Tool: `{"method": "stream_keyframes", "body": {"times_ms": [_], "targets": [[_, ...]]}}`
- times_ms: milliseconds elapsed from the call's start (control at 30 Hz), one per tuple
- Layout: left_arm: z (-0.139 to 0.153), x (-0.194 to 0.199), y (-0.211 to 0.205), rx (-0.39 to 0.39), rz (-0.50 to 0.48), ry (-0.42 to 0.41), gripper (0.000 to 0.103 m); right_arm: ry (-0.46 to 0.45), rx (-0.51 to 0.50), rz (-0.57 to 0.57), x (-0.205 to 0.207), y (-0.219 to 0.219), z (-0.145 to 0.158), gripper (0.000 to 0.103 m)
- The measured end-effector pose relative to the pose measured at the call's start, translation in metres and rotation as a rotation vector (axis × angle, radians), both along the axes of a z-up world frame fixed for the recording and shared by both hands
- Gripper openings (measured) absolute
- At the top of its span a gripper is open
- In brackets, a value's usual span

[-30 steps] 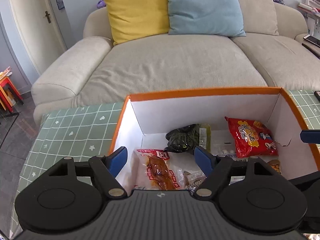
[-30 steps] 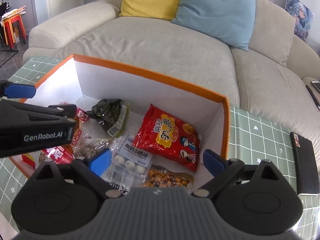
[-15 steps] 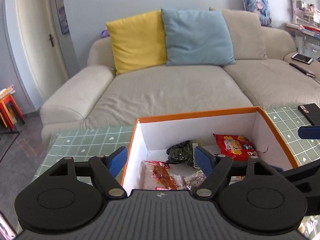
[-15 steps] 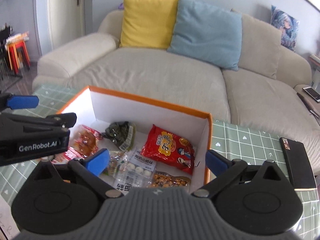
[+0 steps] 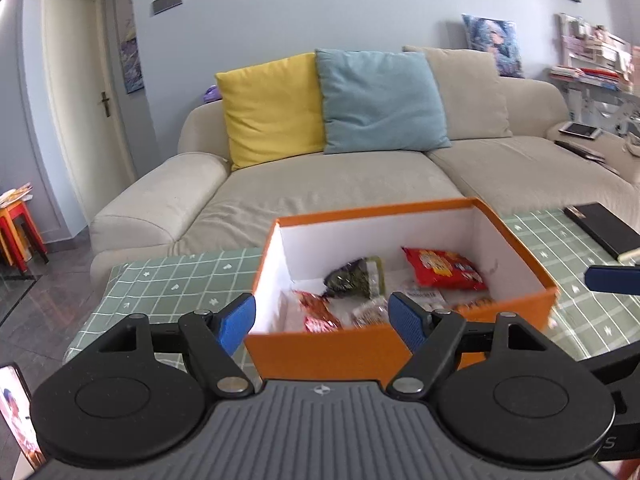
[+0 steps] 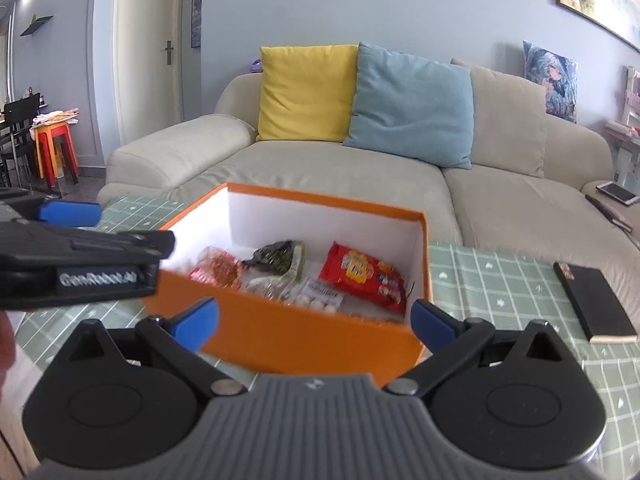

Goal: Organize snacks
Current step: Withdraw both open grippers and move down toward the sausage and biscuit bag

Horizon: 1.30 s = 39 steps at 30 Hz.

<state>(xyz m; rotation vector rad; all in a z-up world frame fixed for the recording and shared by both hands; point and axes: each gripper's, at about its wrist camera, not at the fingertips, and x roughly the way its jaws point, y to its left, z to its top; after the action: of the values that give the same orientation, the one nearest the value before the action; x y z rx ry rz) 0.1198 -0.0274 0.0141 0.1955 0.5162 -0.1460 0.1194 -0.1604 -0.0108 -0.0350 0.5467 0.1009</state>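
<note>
An orange box (image 5: 320,346) (image 6: 304,334) with white inner walls stands on the green checked tablecloth. Inside lie several snack packs: a red bag (image 5: 442,269) (image 6: 364,276), a dark green pack (image 5: 354,278) (image 6: 278,256), a red-and-clear pack (image 5: 318,312) (image 6: 218,266) and a clear pack of white balls (image 6: 320,296). My left gripper (image 5: 322,320) hangs open in front of the box's near wall, holding nothing. My right gripper (image 6: 314,320) is open too, before the near wall, and empty. The left gripper's body (image 6: 80,264) shows at the left of the right wrist view.
A black book-like object (image 5: 602,230) (image 6: 592,302) lies on the tablecloth (image 5: 168,284) right of the box. Behind the table stands a beige sofa (image 5: 320,188) with yellow and blue cushions. A phone screen (image 5: 16,412) shows at the lower left edge. Red stools (image 6: 54,148) stand far left.
Both grippers have drawn back and up from over the box, so its orange near wall now shows. Both stay open and empty. The snacks lie as before.
</note>
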Motion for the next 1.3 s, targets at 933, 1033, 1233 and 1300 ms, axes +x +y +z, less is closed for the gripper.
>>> {"method": "stream_keyframes", "body": {"times_ms": [933,1033,1233,1300], "targets": [[-0.088,-0.059,-0.004,-0.011,-0.093,0.208,0.072,0.151,-0.083,-0.278,-0.066,-0.031,-0.093,0.099],[-0.097,-0.055,-0.006,0.018,-0.079,0.243,0.072,0.15,-0.13,-0.303,-0.049,-0.033,-0.103,0.094],[-0.106,-0.051,-0.006,0.032,-0.079,0.27,0.072,0.204,-0.152,-0.334,-0.027,-0.04,-0.118,0.092],[-0.107,-0.05,-0.007,0.033,-0.082,0.278,0.072,0.213,-0.149,-0.338,-0.024,-0.042,-0.12,0.088]]}}
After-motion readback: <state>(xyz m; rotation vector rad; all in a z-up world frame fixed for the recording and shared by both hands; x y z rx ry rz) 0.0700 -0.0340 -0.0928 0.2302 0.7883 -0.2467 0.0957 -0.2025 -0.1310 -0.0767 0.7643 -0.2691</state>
